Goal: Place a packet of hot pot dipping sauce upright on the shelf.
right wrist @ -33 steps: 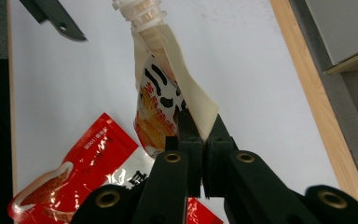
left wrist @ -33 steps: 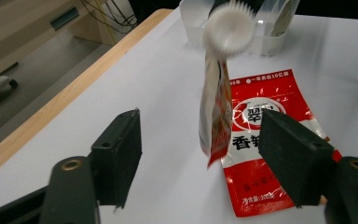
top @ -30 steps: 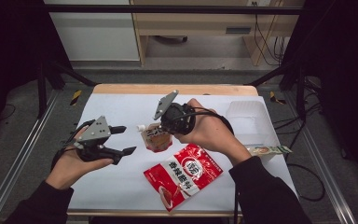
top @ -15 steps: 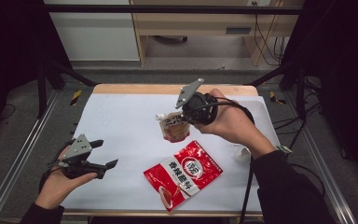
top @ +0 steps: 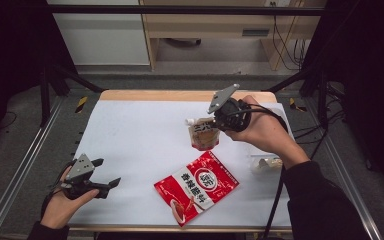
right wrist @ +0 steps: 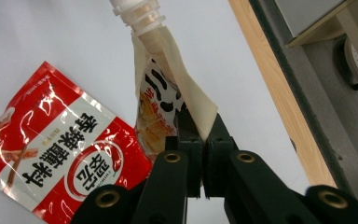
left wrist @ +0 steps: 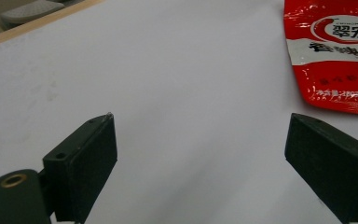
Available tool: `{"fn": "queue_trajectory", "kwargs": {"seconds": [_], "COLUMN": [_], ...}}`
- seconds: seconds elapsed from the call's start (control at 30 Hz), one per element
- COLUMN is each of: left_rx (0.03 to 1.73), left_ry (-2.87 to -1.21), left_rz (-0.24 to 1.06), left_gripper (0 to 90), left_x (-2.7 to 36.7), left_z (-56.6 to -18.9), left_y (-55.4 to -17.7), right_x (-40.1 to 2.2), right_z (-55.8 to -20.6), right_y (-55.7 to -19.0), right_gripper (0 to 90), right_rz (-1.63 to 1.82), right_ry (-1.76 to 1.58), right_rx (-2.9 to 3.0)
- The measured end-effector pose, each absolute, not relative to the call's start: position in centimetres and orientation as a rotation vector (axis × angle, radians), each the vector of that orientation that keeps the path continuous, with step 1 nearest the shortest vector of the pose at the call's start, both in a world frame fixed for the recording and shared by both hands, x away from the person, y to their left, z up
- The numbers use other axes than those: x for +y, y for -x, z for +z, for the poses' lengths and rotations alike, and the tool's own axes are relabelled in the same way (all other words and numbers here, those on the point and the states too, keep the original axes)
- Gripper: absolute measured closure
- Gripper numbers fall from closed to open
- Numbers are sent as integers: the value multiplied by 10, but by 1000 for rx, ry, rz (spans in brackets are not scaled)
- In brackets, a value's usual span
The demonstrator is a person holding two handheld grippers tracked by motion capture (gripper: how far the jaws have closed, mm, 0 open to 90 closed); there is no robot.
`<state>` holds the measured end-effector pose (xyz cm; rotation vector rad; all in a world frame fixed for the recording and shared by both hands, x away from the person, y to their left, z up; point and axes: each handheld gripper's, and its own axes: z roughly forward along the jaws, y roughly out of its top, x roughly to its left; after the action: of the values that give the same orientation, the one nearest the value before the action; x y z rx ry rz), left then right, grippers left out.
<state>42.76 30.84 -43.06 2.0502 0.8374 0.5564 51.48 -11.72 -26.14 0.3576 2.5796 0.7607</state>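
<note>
My left gripper (top: 107, 172) hovers low over the near left part of the white table (top: 140, 135). Its jaws have just been opening and stand wide apart with only bare table between them (left wrist: 200, 158). A red snack packet (top: 197, 186) lies flat near the front middle, and its edge shows in the left gripper view (left wrist: 335, 56). My right gripper (top: 214, 124) is shut on the corner of a cream spout pouch (top: 203, 135) and holds it above the table. In the right gripper view the pouch (right wrist: 168, 79) hangs from the pressed jaws (right wrist: 200, 126), its white spout pointing away, with the red packet (right wrist: 60, 154) below.
A small clear bag (top: 266, 164) lies at the table's right edge by the right forearm. A wooden strip (top: 155, 95) runs along the far edge. Metal rails (top: 20, 170) flank the table on the left.
My left hand has dropped and pulled back toward the near left corner, its jaws spreading wider. My right gripper has carried the pouch to the right and a little farther away.
</note>
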Motion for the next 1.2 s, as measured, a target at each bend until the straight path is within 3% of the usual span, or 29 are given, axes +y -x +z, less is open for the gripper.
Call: {"fn": "queue_trajectory", "kwargs": {"seconds": [1.2], "left_rx": [926], "left_ry": [-2000], "left_rz": [581], "left_gripper": [88], "left_x": [325], "left_z": [-443], "left_y": [-429], "right_x": [-235], "right_z": [-251], "right_y": [-506], "right_gripper": [888], "right_rz": [736], "right_ry": [-549], "right_rx": [2427]}}
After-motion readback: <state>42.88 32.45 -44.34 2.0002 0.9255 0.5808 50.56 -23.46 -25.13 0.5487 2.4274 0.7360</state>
